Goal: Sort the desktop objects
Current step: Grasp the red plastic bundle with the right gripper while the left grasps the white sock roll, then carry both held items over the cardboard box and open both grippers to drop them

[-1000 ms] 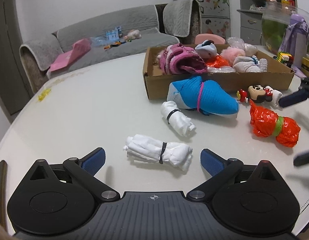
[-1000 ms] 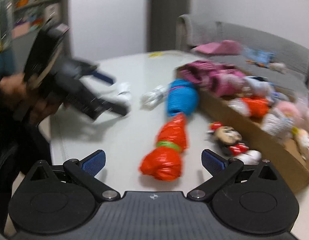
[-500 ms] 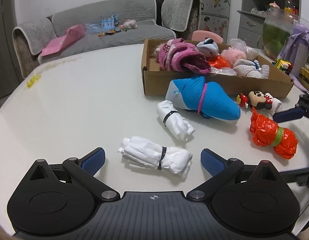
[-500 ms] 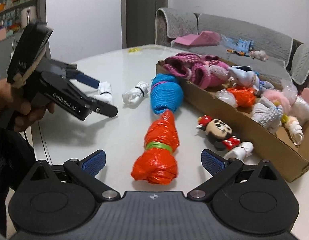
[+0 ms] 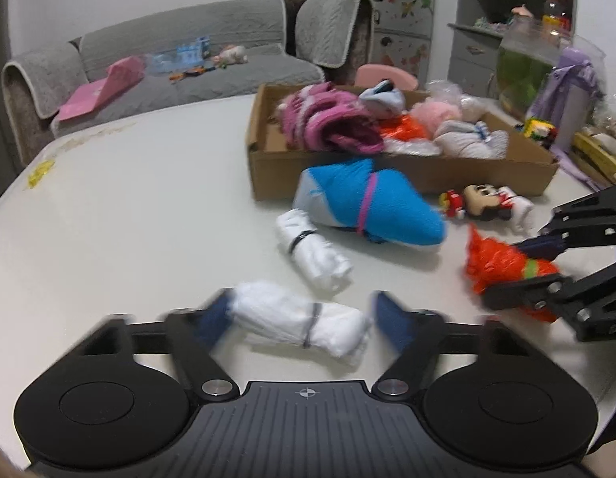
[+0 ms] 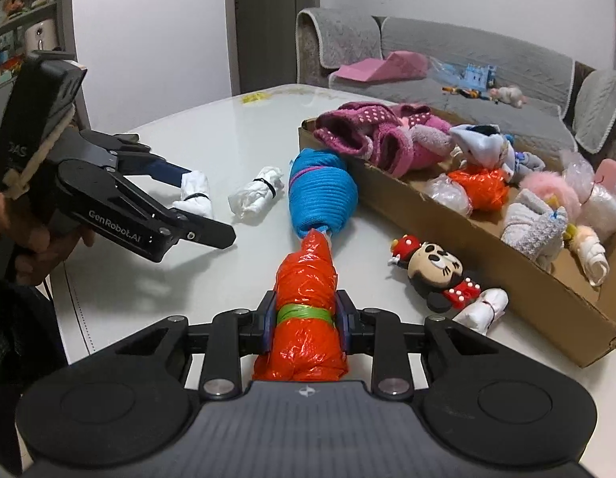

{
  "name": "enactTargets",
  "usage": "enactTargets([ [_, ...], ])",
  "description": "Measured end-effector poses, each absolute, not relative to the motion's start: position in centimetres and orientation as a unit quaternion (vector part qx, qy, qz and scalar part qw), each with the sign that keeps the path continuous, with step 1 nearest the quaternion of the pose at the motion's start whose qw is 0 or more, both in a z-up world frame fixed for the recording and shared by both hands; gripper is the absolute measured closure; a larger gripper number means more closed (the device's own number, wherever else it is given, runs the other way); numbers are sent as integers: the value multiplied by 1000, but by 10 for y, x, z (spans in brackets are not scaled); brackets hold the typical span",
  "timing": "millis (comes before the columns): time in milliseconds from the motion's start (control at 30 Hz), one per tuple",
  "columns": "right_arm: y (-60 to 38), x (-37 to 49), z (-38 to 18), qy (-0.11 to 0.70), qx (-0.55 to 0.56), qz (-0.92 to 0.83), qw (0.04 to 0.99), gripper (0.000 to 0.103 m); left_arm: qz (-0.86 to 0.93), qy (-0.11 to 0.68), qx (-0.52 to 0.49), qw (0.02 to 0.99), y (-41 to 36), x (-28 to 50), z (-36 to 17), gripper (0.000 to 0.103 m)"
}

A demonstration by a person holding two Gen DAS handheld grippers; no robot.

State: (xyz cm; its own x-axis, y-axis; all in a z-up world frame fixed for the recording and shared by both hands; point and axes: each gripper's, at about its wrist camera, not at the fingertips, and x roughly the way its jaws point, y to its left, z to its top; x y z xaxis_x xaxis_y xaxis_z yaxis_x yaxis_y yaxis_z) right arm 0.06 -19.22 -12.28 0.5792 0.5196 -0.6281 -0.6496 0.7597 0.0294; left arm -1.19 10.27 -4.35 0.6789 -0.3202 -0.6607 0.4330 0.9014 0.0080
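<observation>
Right claw [image 6: 306,320] clenched on orange bundle [image 6: 306,279] on surface [image 6: 212,127]; blue roll [image 6: 321,195] touches its tip, mouse toy [image 6: 439,275] and box [image 6: 487,247] beside. Left claw [image 5: 298,320], jaws just closing, straddles white roll [image 5: 304,324]; contact unclear.

Table [image 6: 236,127]: smooth, glossy white top, faint reflections. Box [image 6: 459,239]: matt brown cardboard, raw corrugated edge. Orange bundle [image 6: 306,298]: crinkled shiny plastic film, green band. Blue roll [image 6: 321,195]: ribbed knit cloth. White rolls [image 5: 300,324]: soft matt cloth, black ties. Pink sock [image 6: 371,135]: fuzzy fleece. Doll [image 6: 439,271]: smooth matt plastic. Sofa [image 5: 188,51]: grey quilted cloth.
</observation>
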Motion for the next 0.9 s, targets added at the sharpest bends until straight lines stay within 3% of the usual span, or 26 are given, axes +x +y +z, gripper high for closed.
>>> enactTargets([
  [533,-215,-5,-94,291,-54,365,882,77,-217,327,82,916,92,-46,-25,38],
  [900,-254,3,-57,238,13,357,903,77,-186,294,69,935,89,-58,33,38],
])
